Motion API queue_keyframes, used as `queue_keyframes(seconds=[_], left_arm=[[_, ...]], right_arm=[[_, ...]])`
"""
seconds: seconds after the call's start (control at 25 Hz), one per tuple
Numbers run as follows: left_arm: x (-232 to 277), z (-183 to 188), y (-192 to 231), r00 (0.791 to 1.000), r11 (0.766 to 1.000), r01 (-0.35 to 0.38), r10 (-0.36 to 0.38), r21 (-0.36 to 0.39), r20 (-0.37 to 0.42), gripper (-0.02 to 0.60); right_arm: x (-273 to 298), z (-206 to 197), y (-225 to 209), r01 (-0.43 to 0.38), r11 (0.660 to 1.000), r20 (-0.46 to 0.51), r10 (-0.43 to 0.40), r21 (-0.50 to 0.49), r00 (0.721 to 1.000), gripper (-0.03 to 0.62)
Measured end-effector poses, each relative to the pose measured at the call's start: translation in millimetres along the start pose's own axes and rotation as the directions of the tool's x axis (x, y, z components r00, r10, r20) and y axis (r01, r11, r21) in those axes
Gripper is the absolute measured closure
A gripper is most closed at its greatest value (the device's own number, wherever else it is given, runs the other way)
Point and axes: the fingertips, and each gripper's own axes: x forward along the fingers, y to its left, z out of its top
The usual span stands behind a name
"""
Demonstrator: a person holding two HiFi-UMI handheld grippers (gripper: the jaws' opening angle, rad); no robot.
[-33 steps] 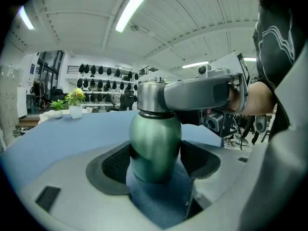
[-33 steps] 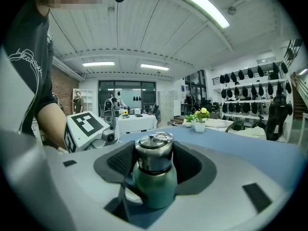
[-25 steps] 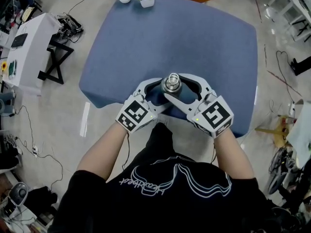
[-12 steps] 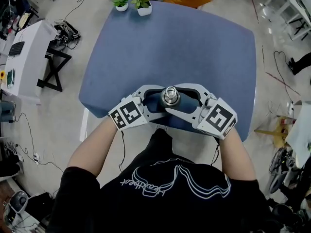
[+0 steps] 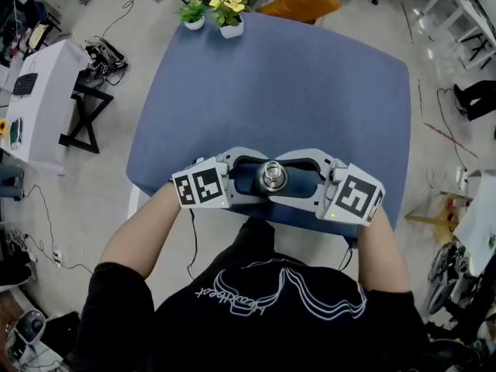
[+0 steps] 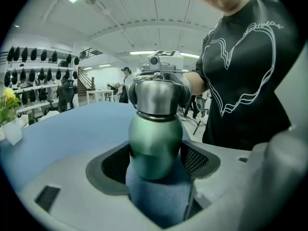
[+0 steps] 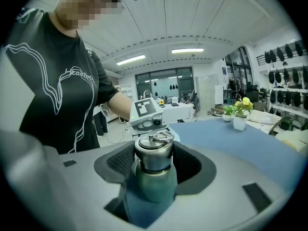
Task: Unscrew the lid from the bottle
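Note:
A green bottle (image 6: 155, 143) with a steel lid (image 6: 158, 93) stands upright on the blue table (image 5: 294, 84), close to its near edge. From above, only the ringed lid (image 5: 273, 177) shows. My left gripper (image 6: 155, 163) comes in from the left and is shut on the bottle's green body, with its pads (image 6: 114, 163) pressed on both sides. My right gripper (image 7: 154, 160) reaches in from the right and is shut on the lid (image 7: 154, 153), above the green body (image 7: 155, 184). In the head view, the left gripper (image 5: 249, 178) and right gripper (image 5: 298, 178) face each other across the bottle.
Two small potted plants (image 5: 194, 12) (image 5: 229, 10) stand at the table's far edge, with an orange object (image 5: 301, 6) behind it. A white side table (image 5: 46, 84) and cables lie on the floor to the left. The person's torso is right behind the near edge.
Both grippers have swung around the bottle. The left marker cube has moved out to the left and the right one out to the right, so they now lie almost in one line. The bottle stays upright.

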Motion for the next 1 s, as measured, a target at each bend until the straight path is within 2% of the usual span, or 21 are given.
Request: queue_keyframes(seconds=[0.24,0.52,0.6,0.72,0.8,1.0], left_arm=[[0,-1,-2,0.999,0.999,0.050,-0.050,0.012,-0.007,0.264],[0,-1,-1,1.000,1.000,0.017,-0.017,0.004,0.010,0.264],[0,-1,0,1.000,1.000,-0.004,0.004,-0.005,0.010,0.264],[-1,1,-1,0.999,0.999,-0.047,0.047,-0.020,0.010,0.264],[-1,0,-1,0.996,0.996,-0.086,0.087,-0.037,0.014,0.264],[0,0,0,0.978,0.974,-0.205,0.208,-0.102,0.019,0.264]], right_arm=[[2,-1,2,-0.065,0.997,-0.018,0.065,-0.028,0.998,0.339],[2,-1,2,-0.075,0.997,-0.023,0.074,-0.027,0.997,0.338],[2,0,1,-0.046,0.999,-0.003,0.046,-0.017,0.999,0.328],[-3,4,-2,0.026,0.999,0.050,-0.027,0.021,0.998,0.270],[-6,4,-1,0.073,0.997,0.071,-0.076,0.040,0.995,0.265],[-11,5,4,0.175,0.982,0.118,-0.182,0.069,0.976,0.249]])
